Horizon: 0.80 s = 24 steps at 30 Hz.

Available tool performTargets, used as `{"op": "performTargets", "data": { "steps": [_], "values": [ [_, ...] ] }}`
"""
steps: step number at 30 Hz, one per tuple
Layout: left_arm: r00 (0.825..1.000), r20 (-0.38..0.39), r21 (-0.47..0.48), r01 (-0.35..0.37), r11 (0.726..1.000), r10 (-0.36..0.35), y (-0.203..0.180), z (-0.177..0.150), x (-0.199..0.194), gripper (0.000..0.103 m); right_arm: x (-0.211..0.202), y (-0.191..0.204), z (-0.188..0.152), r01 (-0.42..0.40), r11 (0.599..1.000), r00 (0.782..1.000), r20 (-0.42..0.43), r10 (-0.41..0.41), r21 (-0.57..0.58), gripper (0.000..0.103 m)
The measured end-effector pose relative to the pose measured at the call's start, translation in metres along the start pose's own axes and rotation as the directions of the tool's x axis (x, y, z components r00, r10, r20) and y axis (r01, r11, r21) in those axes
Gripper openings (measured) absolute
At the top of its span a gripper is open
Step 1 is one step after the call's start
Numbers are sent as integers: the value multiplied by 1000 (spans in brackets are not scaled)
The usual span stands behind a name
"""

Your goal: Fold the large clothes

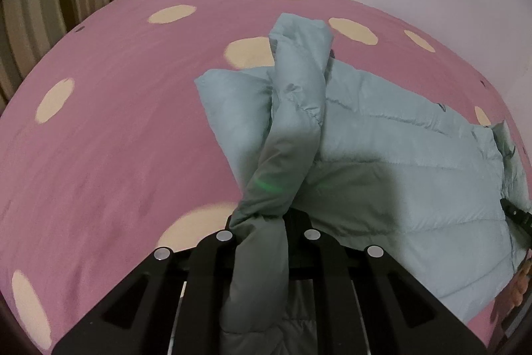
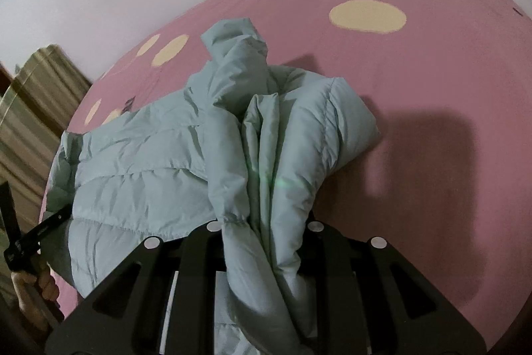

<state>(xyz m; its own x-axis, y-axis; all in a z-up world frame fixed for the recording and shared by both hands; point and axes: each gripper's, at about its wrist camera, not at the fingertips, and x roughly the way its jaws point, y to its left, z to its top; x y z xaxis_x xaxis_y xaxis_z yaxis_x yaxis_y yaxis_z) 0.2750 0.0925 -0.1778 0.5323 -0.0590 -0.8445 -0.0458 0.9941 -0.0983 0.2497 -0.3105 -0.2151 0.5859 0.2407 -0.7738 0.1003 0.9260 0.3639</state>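
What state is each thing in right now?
Light blue quilted puffer jacket: partly folded on the bed, bunched, both ends lifted.
Left claw: shut on jacket fabric.
Right claw: shut on jacket fabric.
Pink bedsheet with cream dots: spread flat.

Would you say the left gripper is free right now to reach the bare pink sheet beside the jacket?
Probably not: the left gripper is shut on a bunched fold of the jacket, though the sheet lies unobstructed.
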Motion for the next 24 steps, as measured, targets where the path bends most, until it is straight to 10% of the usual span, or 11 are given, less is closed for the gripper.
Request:
{"op": "performTargets", "data": {
  "steps": [16,24],
  "values": [
    [1000,-2,-14,-10,1000,10,30,-87,-47,14,-40,26,-80,59,995,998,-11,-60,-75,24],
    [999,21,-59,-42,997,44,43,-90,-60,52,-64,24,-83,151,984,988,24,-150,-94,48]
  ]
}}
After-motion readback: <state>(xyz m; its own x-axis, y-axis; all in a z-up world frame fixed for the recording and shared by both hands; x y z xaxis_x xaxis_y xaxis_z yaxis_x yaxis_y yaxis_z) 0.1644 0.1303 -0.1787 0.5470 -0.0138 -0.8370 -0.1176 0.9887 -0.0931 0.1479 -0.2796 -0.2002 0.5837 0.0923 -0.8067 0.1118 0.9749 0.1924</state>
